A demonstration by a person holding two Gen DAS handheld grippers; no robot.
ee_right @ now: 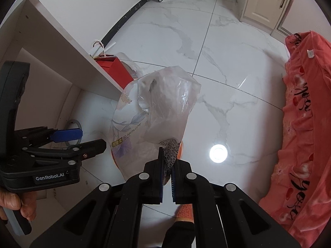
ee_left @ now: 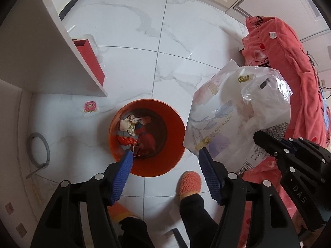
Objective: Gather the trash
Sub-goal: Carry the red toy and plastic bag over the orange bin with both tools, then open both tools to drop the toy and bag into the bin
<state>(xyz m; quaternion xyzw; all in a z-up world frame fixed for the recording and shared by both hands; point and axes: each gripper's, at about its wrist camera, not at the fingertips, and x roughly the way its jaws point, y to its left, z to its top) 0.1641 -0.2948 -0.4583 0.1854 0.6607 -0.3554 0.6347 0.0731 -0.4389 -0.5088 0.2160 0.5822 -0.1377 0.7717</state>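
Observation:
An orange round bin (ee_left: 172,124) stands on the marble floor with crumpled paper and red wrappers (ee_left: 134,132) lying inside. My left gripper (ee_left: 166,152) hangs right over it, open, with nothing between its blue pads (ee_left: 122,175). The same gripper shows at the left of the right wrist view (ee_right: 91,139). My right gripper (ee_right: 167,157) is shut on the lower edge of a large clear plastic pillow bag (ee_right: 157,107) printed with flowers. That bag (ee_left: 238,107) hangs just right of the bin and hides most of it in the right wrist view.
A white shelf panel (ee_left: 62,47) and a red paper bag (ee_left: 89,62) stand at the left. Pink bedding (ee_left: 289,78) fills the right side. The person's orange slippers (ee_left: 189,183) are just below the bin. A sticker (ee_left: 90,106) and a grey ring (ee_left: 41,150) lie on the floor.

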